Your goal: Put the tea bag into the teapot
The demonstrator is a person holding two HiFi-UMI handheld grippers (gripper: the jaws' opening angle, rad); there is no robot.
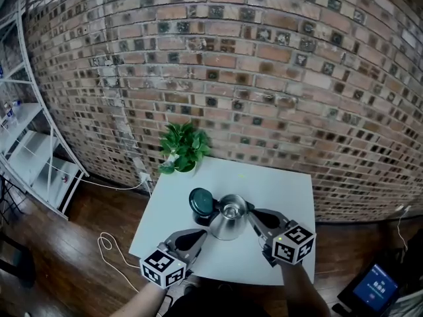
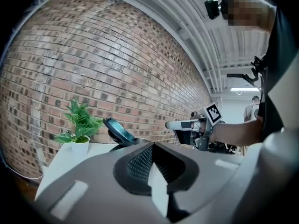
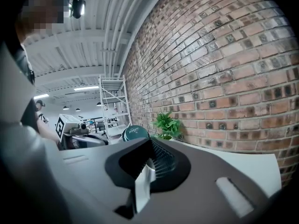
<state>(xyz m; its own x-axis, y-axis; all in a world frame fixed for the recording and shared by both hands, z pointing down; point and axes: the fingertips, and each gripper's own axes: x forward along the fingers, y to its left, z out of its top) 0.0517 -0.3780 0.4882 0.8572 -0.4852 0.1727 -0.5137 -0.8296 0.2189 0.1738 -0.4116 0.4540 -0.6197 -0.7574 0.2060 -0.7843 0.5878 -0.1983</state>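
On the white desk point(image 1: 271, 187), the steel teapot point(image 1: 229, 222) stood with its dark lid point(image 1: 201, 202) tipped open, between my two grippers. My left gripper point(image 1: 198, 234) hung near its left side and my right gripper point(image 1: 253, 214) just beside its right. Both pairs of jaws were pressed together, with a pale sliver at each seam. I could not make out the tea bag. A potted plant point(image 1: 184, 148) sat at the far corner.
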